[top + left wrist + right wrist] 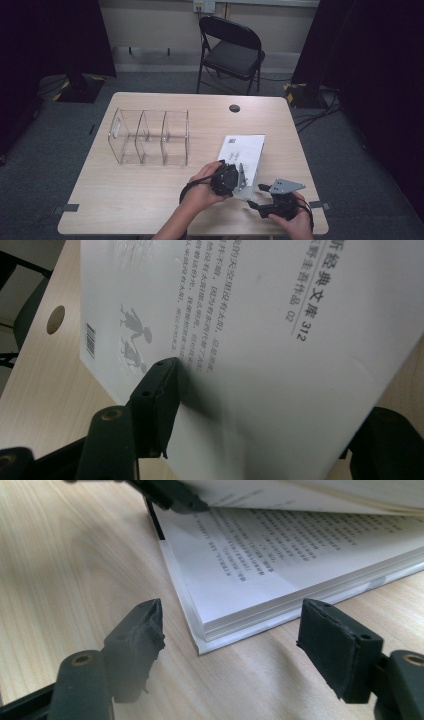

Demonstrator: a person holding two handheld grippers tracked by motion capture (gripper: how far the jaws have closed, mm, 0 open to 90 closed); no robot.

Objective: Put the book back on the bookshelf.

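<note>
At the table's near edge, two handheld grippers work on a white book (244, 150).

Nearest, the right gripper (256, 196) rests with jaws spread wide and empty, just short of the book's corner. Beside it, the left gripper (239, 176) pinches the lifted cover, printed pages showing beneath. Farther left stands a clear organizer (150, 137); beyond the table, a folding chair (231, 50).

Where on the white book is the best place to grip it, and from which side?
Probably the near edge of the book, from the person's side. The left gripper has the cover and some pages there between its jaws, lifted; the rest lies flat on the table.
</note>
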